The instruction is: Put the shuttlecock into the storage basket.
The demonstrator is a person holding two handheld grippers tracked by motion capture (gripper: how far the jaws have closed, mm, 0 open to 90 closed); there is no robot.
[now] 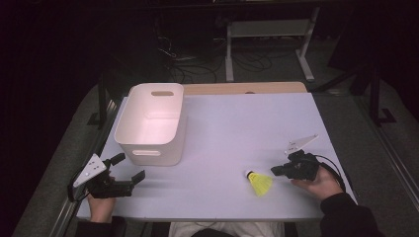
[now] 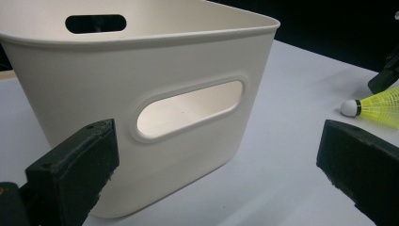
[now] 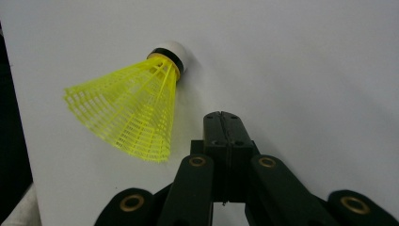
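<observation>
Yellow plastic-skirted shuttlecock (image 1: 260, 183), near table's (image 1: 237, 123) front edge, lying loose beside empty, closed right gripper (image 1: 277, 171); left gripper (image 1: 129, 169) wide open, unladen, facing white plastic bin (image 1: 148, 126).

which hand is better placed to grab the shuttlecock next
Right. The right gripper sits just beside the shuttlecock, jaws shut with nothing between them. The left gripper is open, across the table by the bin.

Left gripper (image 1: 129, 167) rests at the worktop's near-left corner, jaws spread wide; right gripper (image 1: 275, 171), near the right edge, is clamped tight on nothing.
</observation>
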